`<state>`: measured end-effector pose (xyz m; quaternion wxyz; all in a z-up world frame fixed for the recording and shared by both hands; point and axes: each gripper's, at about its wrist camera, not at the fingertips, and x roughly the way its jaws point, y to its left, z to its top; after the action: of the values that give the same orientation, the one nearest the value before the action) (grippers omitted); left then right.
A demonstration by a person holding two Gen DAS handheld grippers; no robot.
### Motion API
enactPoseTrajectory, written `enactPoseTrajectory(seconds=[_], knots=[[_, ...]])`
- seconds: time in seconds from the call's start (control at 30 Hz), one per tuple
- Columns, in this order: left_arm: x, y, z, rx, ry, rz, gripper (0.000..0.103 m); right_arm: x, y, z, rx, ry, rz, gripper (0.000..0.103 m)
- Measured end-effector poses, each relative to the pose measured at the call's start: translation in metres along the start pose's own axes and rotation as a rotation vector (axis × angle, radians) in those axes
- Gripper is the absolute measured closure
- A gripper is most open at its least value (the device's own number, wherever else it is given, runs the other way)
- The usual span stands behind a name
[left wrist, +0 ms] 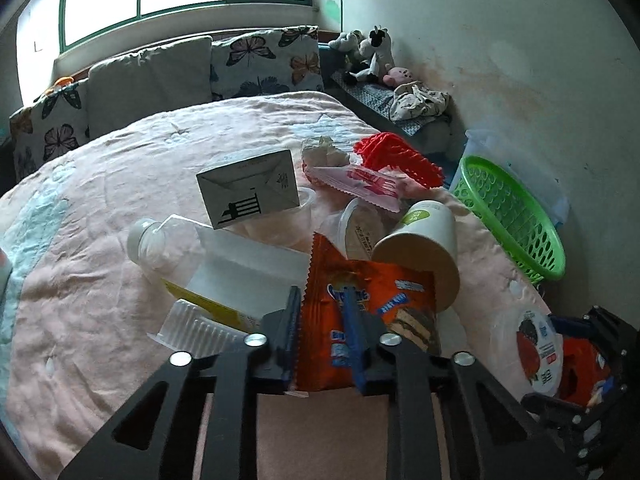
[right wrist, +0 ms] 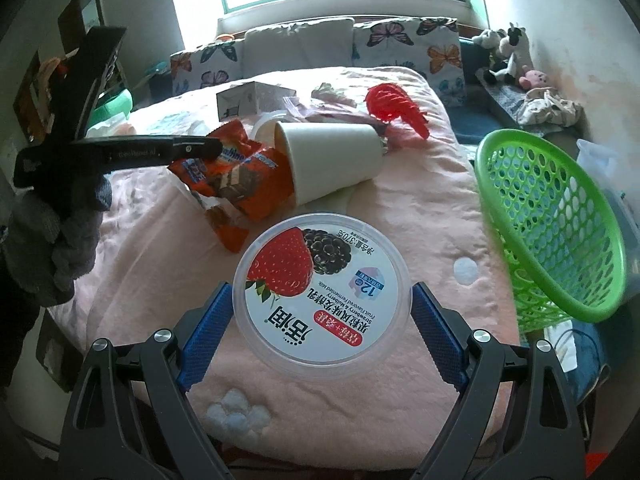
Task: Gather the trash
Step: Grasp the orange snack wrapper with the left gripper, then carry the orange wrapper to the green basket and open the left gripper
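Left wrist view, left to right. A clear plastic bottle (left wrist: 168,244) lies on its side on the pink bedspread (left wrist: 100,184), beside a ribbed clear tray (left wrist: 196,330). A grey carton (left wrist: 248,188) leans over a clear tub (left wrist: 288,220); the contents of that tub cannot be determined. The left gripper (left wrist: 322,328) has its two blue fingers closed against the orange snack wrapper (left wrist: 368,308), one on each face, with only the wrapper's thickness between them. A white paper cup (left wrist: 424,252) lies on its side, touching the wrapper; what it contains cannot be determined. Behind it lie a pink wrapper (left wrist: 364,184) and red netting (left wrist: 396,154).

Right wrist view. A gloved hand (right wrist: 60,232) holds the left tool at the far left. The right gripper (right wrist: 322,320) is spread wide, one blue pad on each side of the round yogurt tub (right wrist: 322,288), whose printed lid is in place; firm contact at either pad cannot be confirmed. At the right, the green basket (right wrist: 560,220) stands tilted at the bed edge with its mouth facing the bed; no trash is visible inside it.
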<state>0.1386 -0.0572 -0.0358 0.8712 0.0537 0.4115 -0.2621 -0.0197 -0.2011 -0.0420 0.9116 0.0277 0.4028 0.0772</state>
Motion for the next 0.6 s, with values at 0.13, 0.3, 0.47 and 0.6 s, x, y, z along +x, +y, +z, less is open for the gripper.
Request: enactPoseTrajectory(seconds=[0.13, 0.3, 0.47, 0.6], knots=[[-0.009, -0.002, -0.002, -0.013, -0.026, 0.006, 0.09, -0.011, -0.003, 0.0, 0.005, -0.02, -0.012, 0.015], [-0.025, -0.012, -0.001, -0.022, -0.056, 0.0, 0.092, -0.022, -0.014, 0.001, 0.02, -0.044, -0.026, 0.015], [-0.046, -0.023, 0.004, -0.016, -0.096, -0.007, 0.093, -0.027, -0.033, 0.007, 0.048, -0.067, -0.028, 0.015], [-0.061, -0.032, 0.014, -0.025, -0.119, -0.036, 0.093, -0.03, -0.056, 0.014, 0.079, -0.087, -0.049, 0.015]])
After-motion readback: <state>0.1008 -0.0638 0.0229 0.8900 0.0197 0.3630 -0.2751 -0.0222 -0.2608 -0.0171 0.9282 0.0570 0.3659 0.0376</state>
